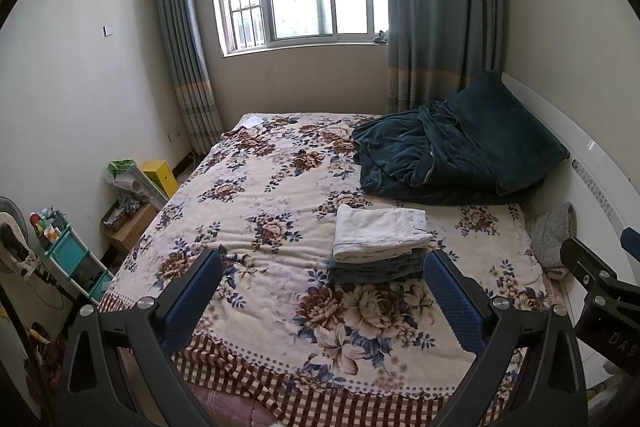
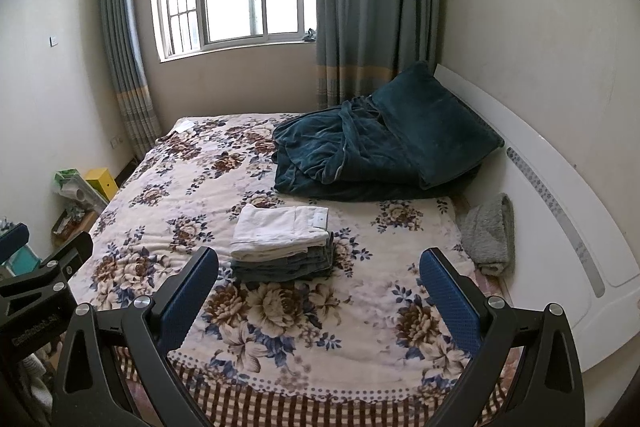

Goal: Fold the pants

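A stack of folded pants lies on the floral bedspread: white pants on top of grey-blue denim pants. The same stack shows in the right wrist view, white pants over denim pants on the bedspread. My left gripper is open and empty, held above the near part of the bed, short of the stack. My right gripper is open and empty, also short of the stack. Each gripper shows at the edge of the other's view, the right gripper and the left gripper.
A dark teal blanket and pillow lie at the head of the bed by the white headboard. A grey knit item sits at the bed's right edge. Boxes and a teal rack stand on the floor at left.
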The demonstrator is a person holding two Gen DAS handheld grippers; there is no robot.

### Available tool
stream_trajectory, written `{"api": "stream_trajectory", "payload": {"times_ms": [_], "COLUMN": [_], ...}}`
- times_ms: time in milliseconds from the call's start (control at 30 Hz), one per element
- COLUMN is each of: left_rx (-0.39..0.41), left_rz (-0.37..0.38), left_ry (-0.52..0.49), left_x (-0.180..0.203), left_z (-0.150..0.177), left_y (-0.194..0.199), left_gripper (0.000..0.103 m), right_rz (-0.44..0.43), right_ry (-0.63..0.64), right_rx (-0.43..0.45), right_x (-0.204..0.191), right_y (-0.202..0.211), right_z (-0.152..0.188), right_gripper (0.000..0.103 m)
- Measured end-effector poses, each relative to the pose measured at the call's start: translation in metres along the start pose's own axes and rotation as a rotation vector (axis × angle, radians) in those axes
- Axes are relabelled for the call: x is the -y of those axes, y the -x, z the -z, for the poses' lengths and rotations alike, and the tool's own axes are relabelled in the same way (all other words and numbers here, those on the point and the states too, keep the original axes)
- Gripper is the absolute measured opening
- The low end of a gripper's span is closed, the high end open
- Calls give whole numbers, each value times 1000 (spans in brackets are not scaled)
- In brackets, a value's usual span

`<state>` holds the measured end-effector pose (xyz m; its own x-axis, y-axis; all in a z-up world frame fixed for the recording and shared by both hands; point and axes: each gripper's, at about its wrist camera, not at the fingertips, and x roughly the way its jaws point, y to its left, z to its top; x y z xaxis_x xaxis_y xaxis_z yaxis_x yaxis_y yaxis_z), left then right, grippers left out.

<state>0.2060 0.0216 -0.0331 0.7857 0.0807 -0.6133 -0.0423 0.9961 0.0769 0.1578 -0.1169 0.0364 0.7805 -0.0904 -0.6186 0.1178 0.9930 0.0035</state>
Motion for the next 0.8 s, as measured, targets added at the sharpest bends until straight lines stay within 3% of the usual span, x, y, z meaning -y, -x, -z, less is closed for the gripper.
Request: {"api": "stream_trajectory", "payload": {"times_ms": [800], "left_rx": [11], "left_rz": [-3], "left_ry": [4], "left_x": [-4], "left_z": [-4], "left_y": [6], "left_gripper": [103], "right_rz": [7], "right_ry": [-7], "right_rx": [6], "right_x": [-4], "right_y": [-1], "right_z": [4], "right_gripper": [102]}}
